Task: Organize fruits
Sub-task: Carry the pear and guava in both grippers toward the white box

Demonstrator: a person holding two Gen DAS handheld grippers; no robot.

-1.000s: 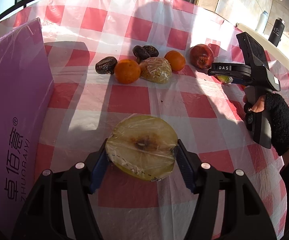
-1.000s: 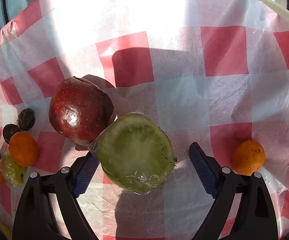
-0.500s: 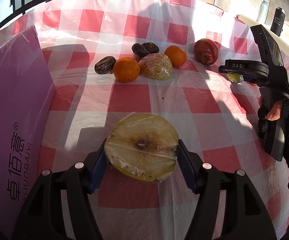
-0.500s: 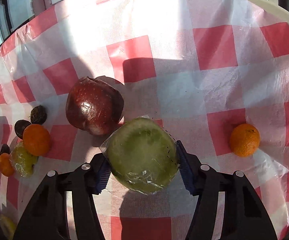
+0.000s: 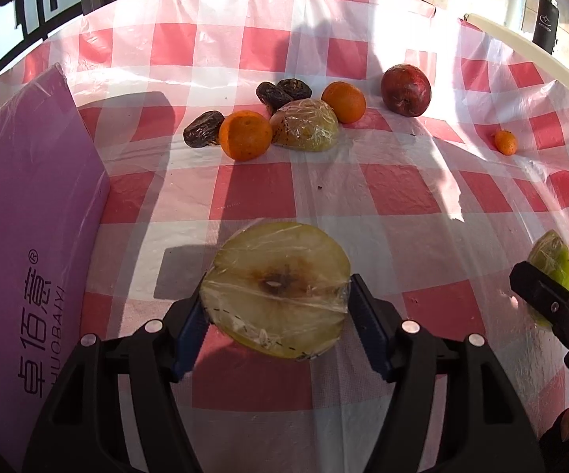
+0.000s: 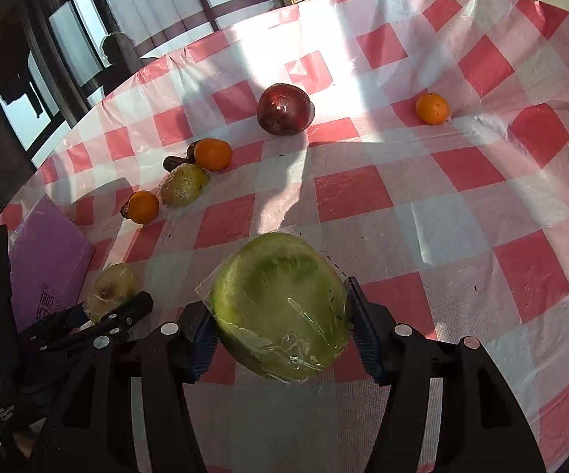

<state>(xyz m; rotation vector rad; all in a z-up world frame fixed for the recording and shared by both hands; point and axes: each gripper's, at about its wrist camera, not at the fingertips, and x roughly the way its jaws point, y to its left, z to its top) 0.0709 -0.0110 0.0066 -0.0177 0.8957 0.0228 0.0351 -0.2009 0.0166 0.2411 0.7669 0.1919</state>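
My left gripper point(image 5: 276, 315) is shut on a plastic-wrapped yellow apple half point(image 5: 278, 287), cut face up, above the checked tablecloth. My right gripper point(image 6: 280, 331) is shut on a wrapped green apple half point(image 6: 280, 307), skin side up; it also shows at the right edge of the left wrist view point(image 5: 554, 264). On the cloth farther off lie a red apple point(image 5: 406, 88), two oranges point(image 5: 245, 135) point(image 5: 343, 101), a third wrapped apple half point(image 5: 306, 126), dark dates point(image 5: 203, 134) and a small orange point(image 5: 506, 142).
A purple box point(image 5: 28, 236) with printed characters stands at the left, close to my left gripper. The table's far edge curves behind the fruit row, with a white rail point(image 5: 529, 47) and two bottles point(image 5: 544, 25) beyond at the right.
My right gripper closed on the green apple half, lifted it away from the red apple and carried it back toward the near side. My left gripper kept hold of its half.
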